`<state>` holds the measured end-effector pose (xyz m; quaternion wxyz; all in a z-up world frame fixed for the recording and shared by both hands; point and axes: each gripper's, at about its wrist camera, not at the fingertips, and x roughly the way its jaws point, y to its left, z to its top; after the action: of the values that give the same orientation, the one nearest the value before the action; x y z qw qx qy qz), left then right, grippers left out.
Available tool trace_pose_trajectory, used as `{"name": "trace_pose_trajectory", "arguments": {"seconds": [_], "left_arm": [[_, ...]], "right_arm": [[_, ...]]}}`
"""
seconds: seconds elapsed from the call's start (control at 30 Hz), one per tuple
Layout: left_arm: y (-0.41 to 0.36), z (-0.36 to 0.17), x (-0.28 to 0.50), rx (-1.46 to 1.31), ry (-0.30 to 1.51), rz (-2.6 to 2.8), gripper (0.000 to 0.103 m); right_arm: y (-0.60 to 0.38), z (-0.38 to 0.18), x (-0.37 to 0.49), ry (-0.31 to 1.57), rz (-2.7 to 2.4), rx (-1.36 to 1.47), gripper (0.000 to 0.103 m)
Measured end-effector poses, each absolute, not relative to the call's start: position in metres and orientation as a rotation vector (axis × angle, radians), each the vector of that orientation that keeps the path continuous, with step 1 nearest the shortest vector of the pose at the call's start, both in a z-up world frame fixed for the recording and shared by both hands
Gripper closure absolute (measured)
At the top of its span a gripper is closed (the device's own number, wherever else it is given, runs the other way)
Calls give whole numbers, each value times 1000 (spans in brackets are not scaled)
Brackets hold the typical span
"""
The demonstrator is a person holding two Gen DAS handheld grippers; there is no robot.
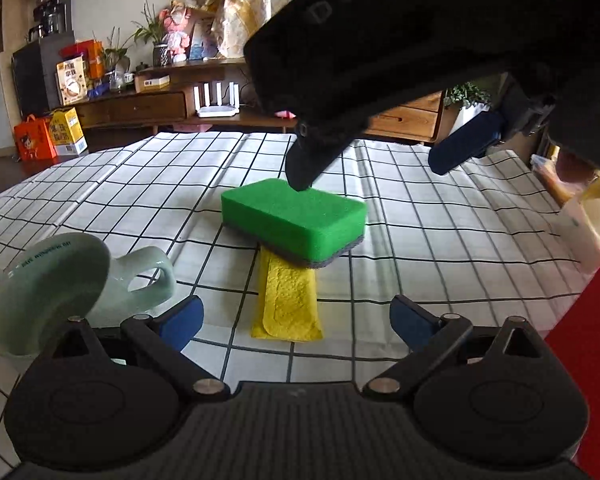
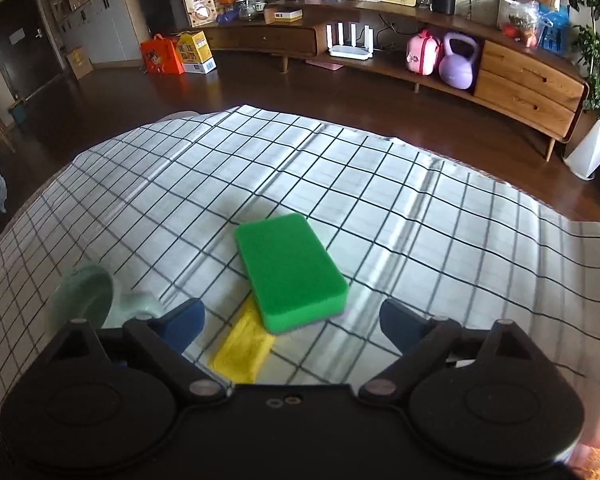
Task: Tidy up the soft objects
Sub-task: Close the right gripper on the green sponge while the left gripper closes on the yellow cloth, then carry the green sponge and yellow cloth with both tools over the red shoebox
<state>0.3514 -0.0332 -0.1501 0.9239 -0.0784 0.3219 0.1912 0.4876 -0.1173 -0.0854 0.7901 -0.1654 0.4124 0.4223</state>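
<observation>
My left fingers point(image 1: 296, 322) stand wide apart with nothing between them, low over the near edge of the bench point(image 1: 440, 240), which is covered by a white cloth with a black grid. My right fingers point(image 1: 364, 168) are also spread wide and empty; one dark tip hangs just at the far top edge of the green sponge point(image 1: 296, 220), contact uncertain. The sponge lies flat near the middle of the bench, grey scouring layer down, resting across the far end of a folded yellow cloth point(image 1: 290, 304). A pale green mug point(image 1: 60, 284) lies on its side toward the near left edge, apart from the sponge.
</observation>
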Motion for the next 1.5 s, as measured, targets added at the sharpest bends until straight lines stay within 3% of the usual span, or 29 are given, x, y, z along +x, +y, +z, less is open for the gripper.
{"name": "trace_pose_trajectory", "arguments": {"seconds": [0.23, 0.4, 0.57, 1.0, 1.07, 1.5], "left_arm": [[-35, -158, 367, -123, 658, 388, 5], [-25, -168, 377, -160, 697, 421, 24], [-14, -174, 381, -203, 704, 432, 30], [-7, -175, 380, -223, 660, 407, 66], [-7, -175, 380, -224, 656, 402, 66], [-4, -172, 374, -244, 664, 363, 66]], "right_arm": [[-96, -110, 509, 923, 920, -334, 9], [-88, -125, 514, 936, 940, -340, 12], [-81, -135, 517, 938, 945, -339, 13], [-69, -154, 528, 925, 921, -328, 13], [-68, -157, 528, 936, 922, -326, 22], [-107, -125, 505, 889, 807, -153, 25]]}}
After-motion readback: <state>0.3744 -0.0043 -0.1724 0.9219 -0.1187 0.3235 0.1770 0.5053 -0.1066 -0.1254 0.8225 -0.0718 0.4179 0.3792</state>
